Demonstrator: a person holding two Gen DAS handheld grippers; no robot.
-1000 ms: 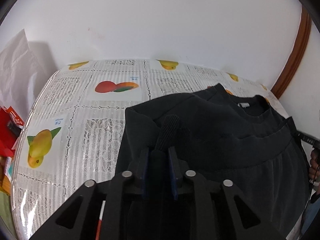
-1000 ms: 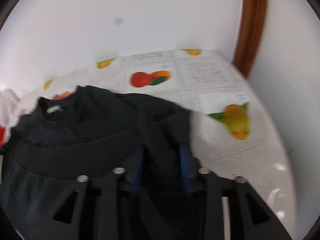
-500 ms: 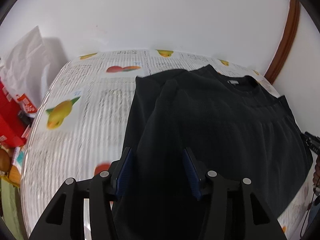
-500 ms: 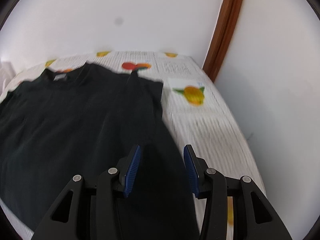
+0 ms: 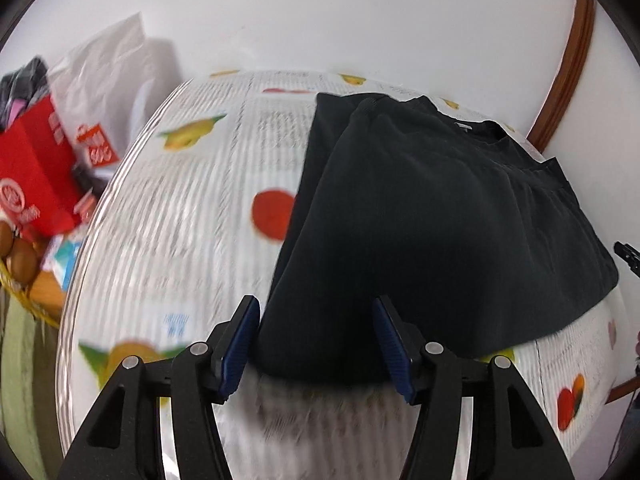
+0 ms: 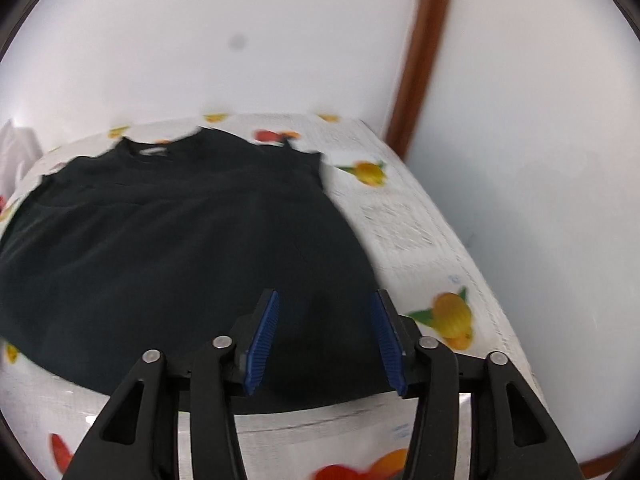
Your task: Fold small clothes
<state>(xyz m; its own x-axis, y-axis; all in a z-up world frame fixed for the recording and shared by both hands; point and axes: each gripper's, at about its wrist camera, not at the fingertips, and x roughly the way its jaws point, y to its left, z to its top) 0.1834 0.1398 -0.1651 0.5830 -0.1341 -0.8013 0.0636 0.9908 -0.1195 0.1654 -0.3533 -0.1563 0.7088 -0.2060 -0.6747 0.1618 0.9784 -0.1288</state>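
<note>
A black sweatshirt (image 5: 440, 220) lies flat on the fruit-print tablecloth (image 5: 180, 240), neckline toward the wall and its left sleeve folded in over the body. My left gripper (image 5: 315, 304) hovers at the near left hem, jaws opening; cloth lies below the gap and the blue pads (image 5: 240, 344) do not press it. In the right wrist view the same sweatshirt (image 6: 180, 248) fills the left half. My right gripper (image 6: 325, 296) is over its near right hem, jaws opening, its pads (image 6: 386, 336) clear of the cloth.
A white plastic bag (image 5: 108, 80), a red bag (image 5: 36, 172) and a basket of brown round things (image 5: 16, 256) stand off the table's left side. A brown wooden frame (image 6: 420, 56) runs up the white wall at the back right corner.
Both grippers, earlier shut on cloth near the sleeves, have opened, let go and drawn back to the near hem. The folded parts now rest on the sweatshirt.
</note>
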